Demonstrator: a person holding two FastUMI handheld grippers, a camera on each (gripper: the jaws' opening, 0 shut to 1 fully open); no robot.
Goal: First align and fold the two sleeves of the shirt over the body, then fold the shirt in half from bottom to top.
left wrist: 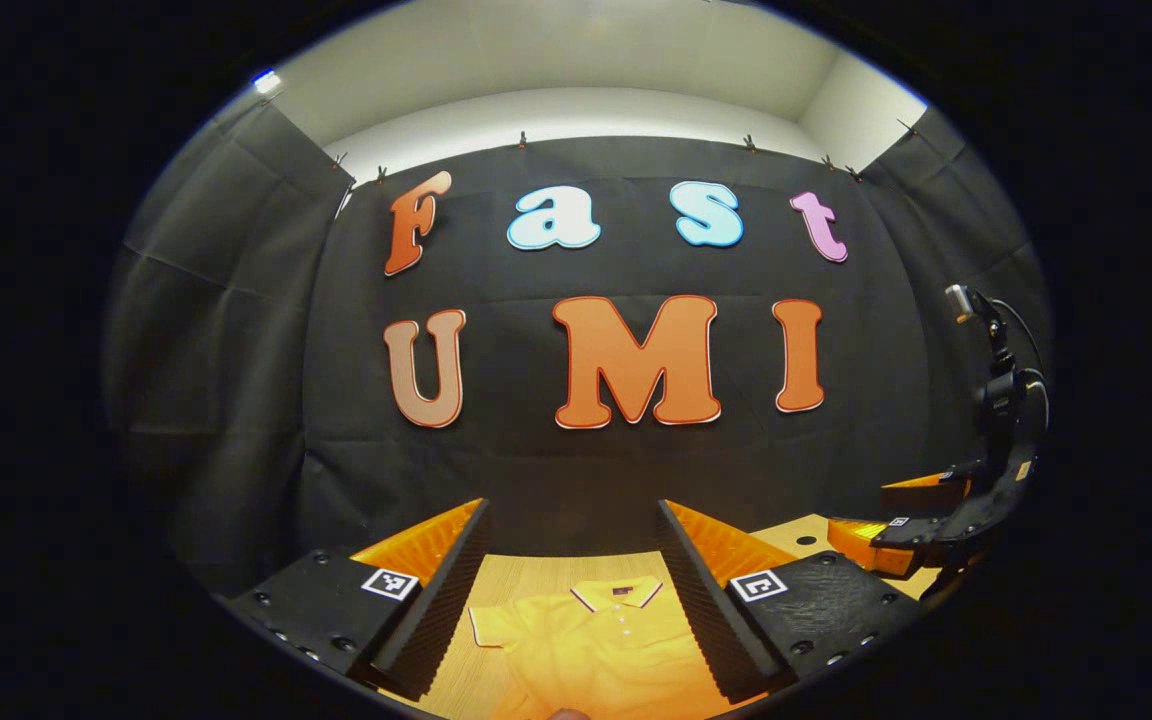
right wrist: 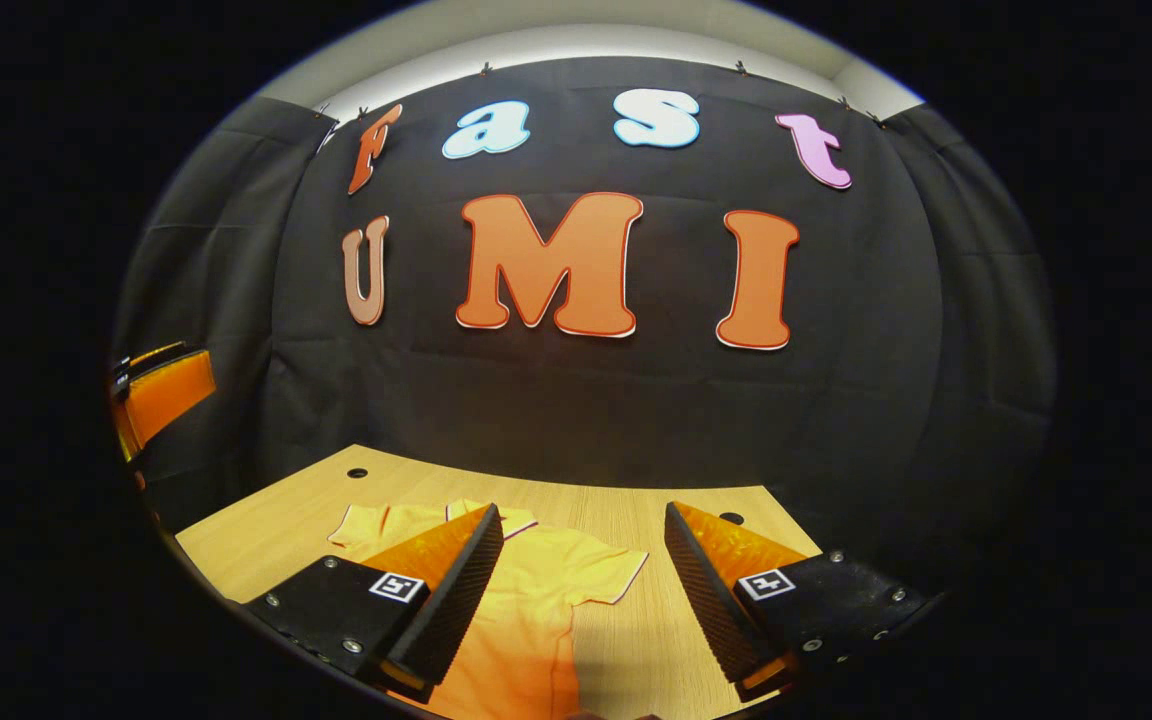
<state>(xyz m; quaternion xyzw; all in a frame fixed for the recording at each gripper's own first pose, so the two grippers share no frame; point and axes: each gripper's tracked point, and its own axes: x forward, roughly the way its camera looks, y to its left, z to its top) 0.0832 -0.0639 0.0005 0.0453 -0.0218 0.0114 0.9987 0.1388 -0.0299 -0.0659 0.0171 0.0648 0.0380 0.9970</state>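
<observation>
No fold is yet made: the yellow short-sleeved polo shirt (right wrist: 536,590) is spread flat on the light wooden table (right wrist: 276,530), sleeves out, while the left gripper (left wrist: 576,600) and right gripper (right wrist: 576,600) are held above it, jaws apart and empty.

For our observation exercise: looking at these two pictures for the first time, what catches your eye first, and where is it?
First, the yellow polo shirt lying flat on the wooden table, collar toward the back wall, with both short sleeves spread out and unfolded. Next, the open right tongs hanging above the shirt's sleeve, and the open left tongs framing its collar in the left gripper view.
</observation>
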